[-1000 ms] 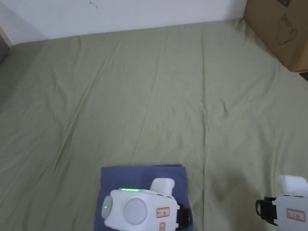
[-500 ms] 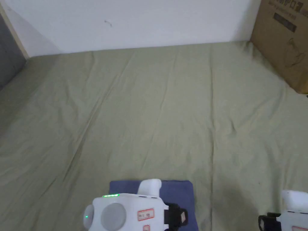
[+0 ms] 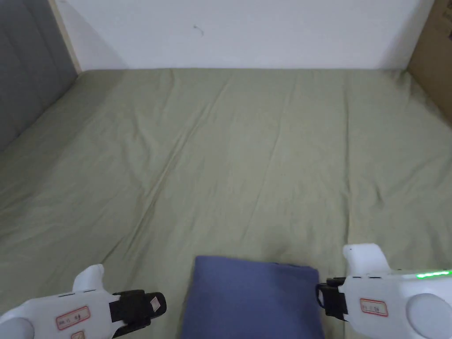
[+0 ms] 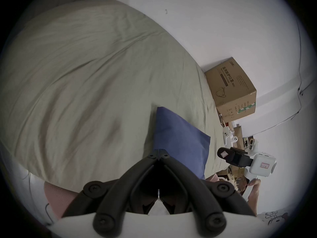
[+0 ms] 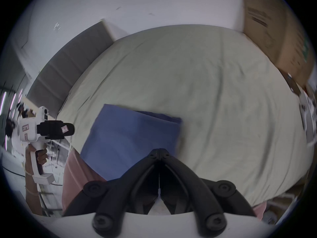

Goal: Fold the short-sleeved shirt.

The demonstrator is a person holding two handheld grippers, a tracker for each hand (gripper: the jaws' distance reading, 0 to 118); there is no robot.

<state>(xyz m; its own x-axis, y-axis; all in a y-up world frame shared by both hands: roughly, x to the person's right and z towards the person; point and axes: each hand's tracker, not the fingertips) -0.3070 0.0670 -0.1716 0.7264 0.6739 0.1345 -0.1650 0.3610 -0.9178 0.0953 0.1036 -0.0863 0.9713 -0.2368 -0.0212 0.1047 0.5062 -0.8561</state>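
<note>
Your left claw (image 4: pixel 159 150) and right claw (image 5: pixel 159 149) both have jaws together, gripping nothing, one either side of the shirt (image 3: pixel 254 296). It lies folded into a blue rectangle at the bed's (image 3: pixel 247 150) near edge, with a cardboard box (image 4: pixel 231 88) beyond.

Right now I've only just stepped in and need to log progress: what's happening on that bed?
A person holds a claw tool in each hand over a bed with an olive sheet. The blue shirt lies near the front edge as a compact folded rectangle. The left claw is to its left and the right claw at its right edge; both are shut on nothing. The folding looks done, or nearly. A cardboard box sits at the far right side.
</note>
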